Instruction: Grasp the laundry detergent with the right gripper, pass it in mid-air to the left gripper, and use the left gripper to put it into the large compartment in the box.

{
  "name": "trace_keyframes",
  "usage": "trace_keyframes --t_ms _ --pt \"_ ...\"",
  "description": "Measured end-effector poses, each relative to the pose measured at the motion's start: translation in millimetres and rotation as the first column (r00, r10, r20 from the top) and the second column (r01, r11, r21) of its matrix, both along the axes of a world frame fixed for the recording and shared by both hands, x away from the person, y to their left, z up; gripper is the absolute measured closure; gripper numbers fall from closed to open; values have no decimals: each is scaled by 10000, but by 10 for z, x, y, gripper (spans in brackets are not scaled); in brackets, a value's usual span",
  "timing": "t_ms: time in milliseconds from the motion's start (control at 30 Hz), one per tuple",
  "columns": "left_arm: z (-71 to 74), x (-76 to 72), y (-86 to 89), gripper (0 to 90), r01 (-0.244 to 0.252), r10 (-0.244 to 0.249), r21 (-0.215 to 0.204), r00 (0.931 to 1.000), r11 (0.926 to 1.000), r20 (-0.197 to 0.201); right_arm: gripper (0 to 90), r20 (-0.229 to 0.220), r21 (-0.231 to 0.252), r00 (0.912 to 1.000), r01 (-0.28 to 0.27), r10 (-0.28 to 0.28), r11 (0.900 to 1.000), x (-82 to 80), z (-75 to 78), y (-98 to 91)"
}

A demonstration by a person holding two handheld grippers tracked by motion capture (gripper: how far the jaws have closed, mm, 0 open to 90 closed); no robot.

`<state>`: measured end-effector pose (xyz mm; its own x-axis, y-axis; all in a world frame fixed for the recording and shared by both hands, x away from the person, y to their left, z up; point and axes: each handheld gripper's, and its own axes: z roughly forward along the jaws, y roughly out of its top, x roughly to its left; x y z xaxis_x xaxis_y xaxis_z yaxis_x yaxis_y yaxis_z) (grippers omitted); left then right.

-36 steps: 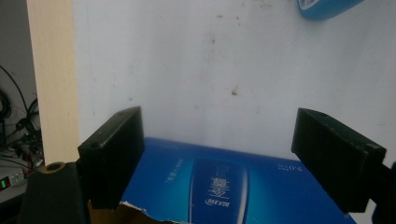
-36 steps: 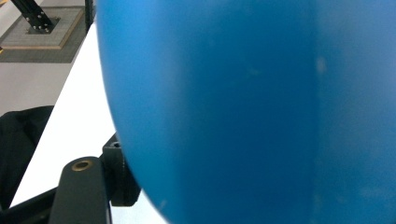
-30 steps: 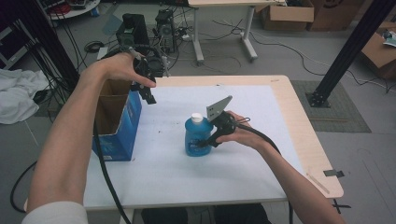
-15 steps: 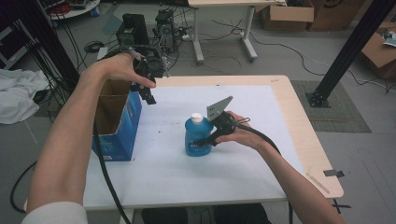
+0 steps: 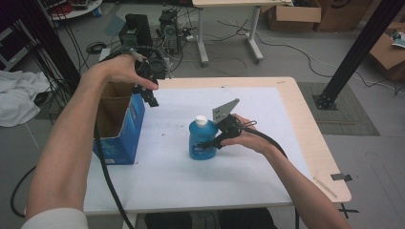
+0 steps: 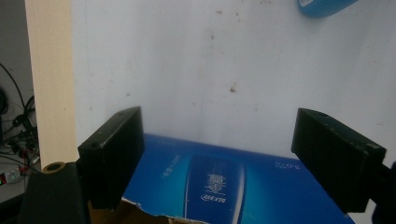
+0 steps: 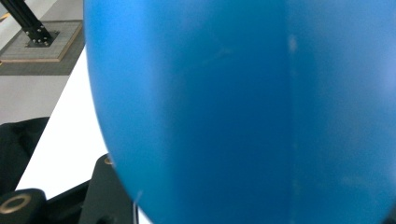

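- Far left, about 9 o'clock on the surface [image 5: 267, 124]: open cardboard box [image 5: 119, 129] with blue printed sides, standing upright at the left edge, top flaps open.
- My left hand [image 5: 117, 71] holds the left tongs [image 5: 152, 98] up over the box's far right corner, around 10 o'clock, pointing down.
- Left tongs [image 6: 233, 158] are spread wide, nothing between them; in the left gripper view I look down past them at the blue box side [image 6: 224, 186] and the white surface [image 6: 187, 70], pale wood edge running along the left.
- Small dark specks scattered on the white surface beyond the box.
- Centre of the surface: blue bottle [image 5: 203, 138] with white cap [image 5: 201, 120], standing upright, well apart from the box, to its right.
- A bit of the same bottle [image 6: 327, 7] shows at the top right corner of the left gripper view.
- Right tongs [image 5: 210, 143] come in from 3 o'clock, level, onto the bottle's body; they have just been closing and are now pinching the blue bottle.
- Right gripper view: bottle wall [image 7: 243, 112] is up close and blurred, right against the tongs' base, white surface to its left.
- My right hand [image 5: 250, 136] is wrapped round the tongs' handle just right of the bottle, grey three-cornered plate [image 5: 225, 110] sticking up beside the cap.
- Cable [image 5: 272, 140] trails from the right tongs back toward 5 o'clock along my forearm.
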<state>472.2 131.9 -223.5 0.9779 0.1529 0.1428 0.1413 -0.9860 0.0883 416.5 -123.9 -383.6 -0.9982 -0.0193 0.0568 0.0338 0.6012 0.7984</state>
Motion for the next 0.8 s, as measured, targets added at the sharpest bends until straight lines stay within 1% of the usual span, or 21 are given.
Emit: trace_keyframes --t_ms 133,200,333,433,500,633,733,800 --pt "1 -7 -3 181 54 -54 -39 10000 10000 15 439 10 -29 9999 103 -103 9999 -9 5 4" --pt "1 -12 -1 181 -10 10 -26 10000 10000 -32 440 12 -18 9999 130 -130 9999 -12 5 6" --pt "14 -23 -1 181 -3 3 -34 10000 10000 -40 442 -51 72 9997 233 -233 9997 -8 -1 -5" --pt "26 -39 -5 181 40 -40 -66 10000 10000 -72 443 107 -21 9995 295 -294 9996 -24 12 -8" --pt "31 -54 -8 181 72 -73 -147 10000 9999 -61 443 162 18 9994 321 -321 9995 -28 31 -20" --pt "61 -91 -23 181 145 -147 -219 9999 9997 -76 443 194 146 9987 478 -481 9987 -40 106 -65" --pt "92 -133 -50 181 274 -274 -348 9996 9990 27 444 218 147 9983 528 -531 9985 -59 197 -97" --pt "119 -176 -80 182 359 -360 -391 9994 9986 -17 444 306 194 9980 547 -553 9983 -71 262 -120"
